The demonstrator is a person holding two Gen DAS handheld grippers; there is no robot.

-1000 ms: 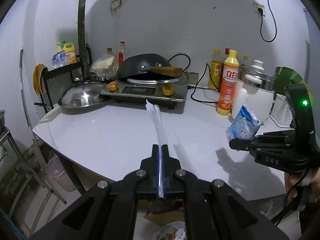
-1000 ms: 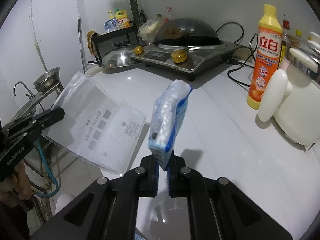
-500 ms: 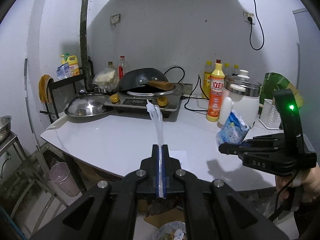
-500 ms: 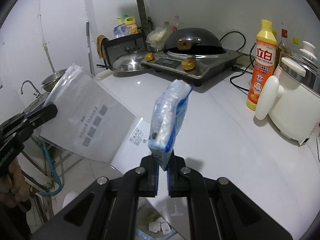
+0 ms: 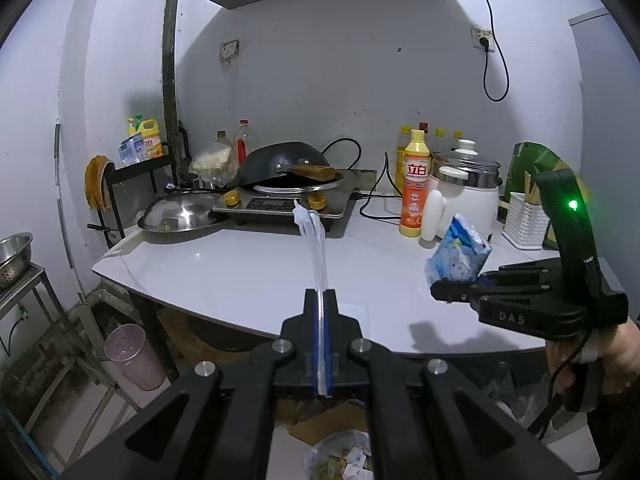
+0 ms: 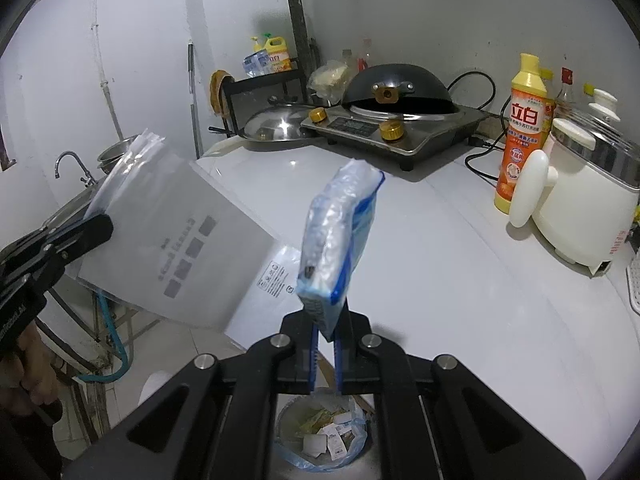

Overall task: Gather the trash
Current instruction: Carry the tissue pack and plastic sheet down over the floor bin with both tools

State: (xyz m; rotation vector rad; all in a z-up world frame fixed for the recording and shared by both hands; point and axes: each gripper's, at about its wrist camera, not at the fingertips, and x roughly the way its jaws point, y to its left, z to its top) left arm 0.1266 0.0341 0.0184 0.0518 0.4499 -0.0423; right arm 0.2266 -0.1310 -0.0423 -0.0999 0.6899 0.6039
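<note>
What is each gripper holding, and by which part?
Left gripper: clear plastic bag, pinched at one edge. Right gripper: blue-white packet, by its lower end.

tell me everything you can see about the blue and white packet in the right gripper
The blue and white packet is a soft, crinkly plastic wrapper with blue edges. It stands nearly upright, its lower end pinched between the fingers of the right gripper. It hangs clear of the white countertop, with the lined trash bin below. Nothing else touches it.

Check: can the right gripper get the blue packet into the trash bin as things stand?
Probably yes. The right gripper holds the blue packet past the counter edge, with the open trash bin below and nothing visible between.
</note>
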